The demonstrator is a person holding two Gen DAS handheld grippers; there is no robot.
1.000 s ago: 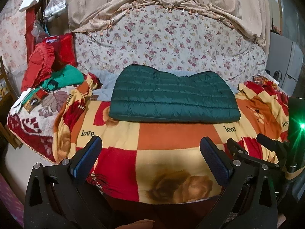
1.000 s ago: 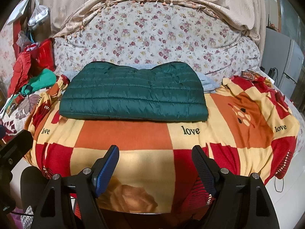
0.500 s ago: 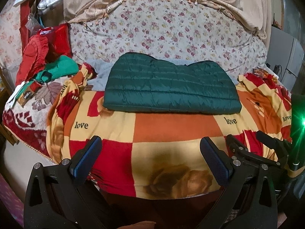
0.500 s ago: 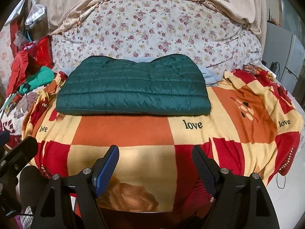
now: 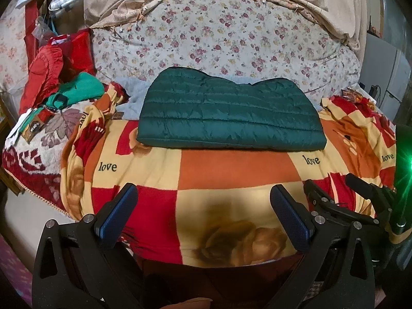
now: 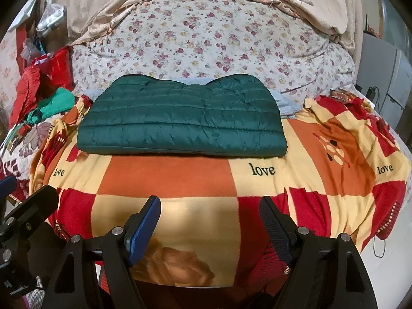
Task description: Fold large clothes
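Note:
A dark green quilted jacket (image 5: 229, 118) lies folded into a flat rectangle on a red, orange and yellow checked blanket (image 5: 231, 172); it also shows in the right wrist view (image 6: 182, 126). My left gripper (image 5: 203, 203) is open and empty, above the blanket's near edge, well short of the jacket. My right gripper (image 6: 209, 213) is open and empty, also at the near edge; it shows at the right of the left wrist view (image 5: 342, 193).
A floral quilt (image 5: 226, 41) rises behind the jacket. Red and green clothes (image 5: 61, 82) are piled at the left. A grey cloth (image 5: 134, 97) lies under the jacket's far side. White appliances (image 5: 388, 77) stand at the far right.
Both grippers have tilted or moved slightly, so the bed sits a little lower in each view. The jacket has not moved. Both grippers stay open.

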